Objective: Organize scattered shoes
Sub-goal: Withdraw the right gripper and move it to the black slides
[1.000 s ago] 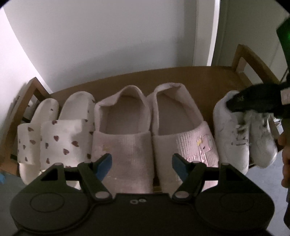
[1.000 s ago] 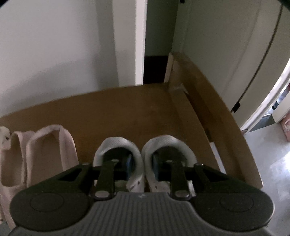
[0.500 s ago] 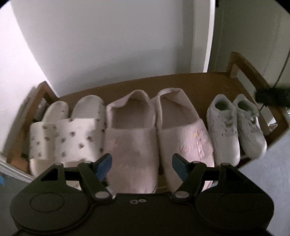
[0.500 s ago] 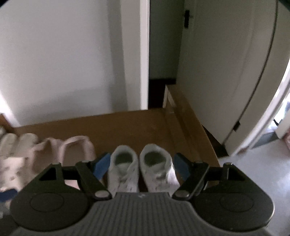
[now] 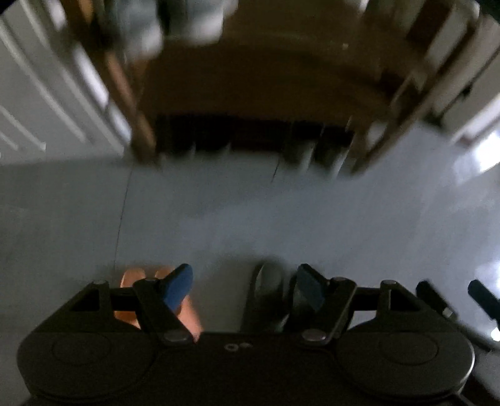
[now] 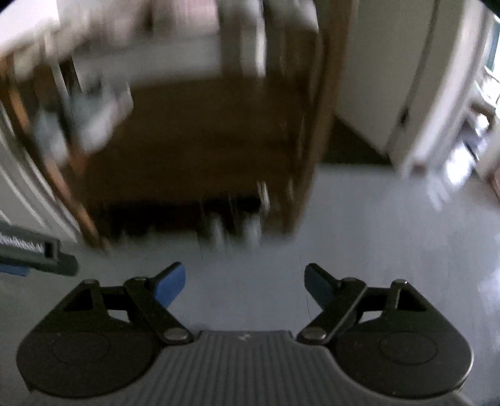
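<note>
2 sets of tongs point down at a grey floor point(image 5: 250, 212), and both views are heavily blurred. Nearest in the left wrist view, the left tongs point(image 5: 243, 289) stand apart with nothing between the blue pads point(image 5: 178, 285). Just beyond them, low in the picture, a bare foot point(image 5: 134, 278) shows behind the left finger and a grey slipper point(image 5: 265, 281) lies on the floor between the fingers, close to the right-hand pad without being gripped. At the right edge, 2 dark fingers of the right tongs point(image 5: 453, 299) reach into view.

In the right wrist view, the right tongs point(image 6: 243, 285) are spreading wider, and only bare floor shows between them. At the left edge a grey, blocky part of the other tool point(image 6: 34, 253) juts in.

Farther off stands a wooden shoe rack point(image 5: 256, 75). Its bottom level holds dark shapes, too smeared to name. On a higher shelf at the left, pale shoes point(image 5: 162, 22) sit as a whitish blur. White doors point(image 6: 384, 78) rise beyond the rack on the right.
</note>
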Motion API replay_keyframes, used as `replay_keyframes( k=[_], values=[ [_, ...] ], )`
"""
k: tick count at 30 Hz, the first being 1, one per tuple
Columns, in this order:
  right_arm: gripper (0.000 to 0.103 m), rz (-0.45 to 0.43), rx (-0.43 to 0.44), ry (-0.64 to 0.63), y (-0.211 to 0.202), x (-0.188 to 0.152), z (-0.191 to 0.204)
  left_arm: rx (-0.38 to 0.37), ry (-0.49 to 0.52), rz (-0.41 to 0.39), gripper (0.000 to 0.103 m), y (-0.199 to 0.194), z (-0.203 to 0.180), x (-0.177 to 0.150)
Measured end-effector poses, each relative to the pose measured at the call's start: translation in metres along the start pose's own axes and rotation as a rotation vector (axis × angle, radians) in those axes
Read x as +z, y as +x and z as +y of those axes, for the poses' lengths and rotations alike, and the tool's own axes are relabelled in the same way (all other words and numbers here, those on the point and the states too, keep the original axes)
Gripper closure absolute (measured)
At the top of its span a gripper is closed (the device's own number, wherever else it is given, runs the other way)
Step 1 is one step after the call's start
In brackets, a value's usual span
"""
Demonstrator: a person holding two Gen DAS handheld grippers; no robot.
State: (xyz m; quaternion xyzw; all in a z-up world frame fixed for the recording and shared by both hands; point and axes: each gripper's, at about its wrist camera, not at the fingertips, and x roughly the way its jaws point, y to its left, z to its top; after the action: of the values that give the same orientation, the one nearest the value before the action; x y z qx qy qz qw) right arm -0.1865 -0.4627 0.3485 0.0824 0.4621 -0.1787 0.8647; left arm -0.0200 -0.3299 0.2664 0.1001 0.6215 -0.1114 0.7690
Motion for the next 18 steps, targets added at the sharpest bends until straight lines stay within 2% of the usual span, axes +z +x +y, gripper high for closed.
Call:
replay_keyframes(
  k=[2, 3, 6, 10, 12, 15, 18],
  values=[
    [0.018, 0.007, -0.001, -0.032, 0.016, -0.050, 0.008, 0.000, 0.020, 0.015, 0.029, 0.019, -0.002, -0.010],
    [0.018, 0.012, -0.001, -0.033, 0.019, -0.057, 0.010, -0.001, 0.044, 0.026, 0.029, 0.037, -0.003, -0.017],
    [0.018, 0.074, 0.011, -0.011, 0.050, -0.115, 0.019, 0.003, 0.129, 0.022, 0.029, 0.084, -0.011, -0.025],
    [0.018, 0.109, -0.007, 0.018, 0.107, -0.148, 0.025, 0.004, 0.232, -0.018, 0.029, 0.148, -0.022, -0.025],
    [0.018, 0.099, -0.029, 0.037, 0.119, -0.165, 0.024, 0.003, 0.282, -0.020, 0.029, 0.188, -0.028, -0.030],
    [0.018, 0.076, -0.031, 0.056, 0.148, -0.176, 0.020, 0.011, 0.320, -0.029, 0.029, 0.223, -0.029, -0.042],
    [0.018, 0.025, -0.033, 0.007, 0.177, -0.187, 0.014, 0.015, 0.360, -0.042, 0.029, 0.260, -0.025, -0.058]
  ],
)
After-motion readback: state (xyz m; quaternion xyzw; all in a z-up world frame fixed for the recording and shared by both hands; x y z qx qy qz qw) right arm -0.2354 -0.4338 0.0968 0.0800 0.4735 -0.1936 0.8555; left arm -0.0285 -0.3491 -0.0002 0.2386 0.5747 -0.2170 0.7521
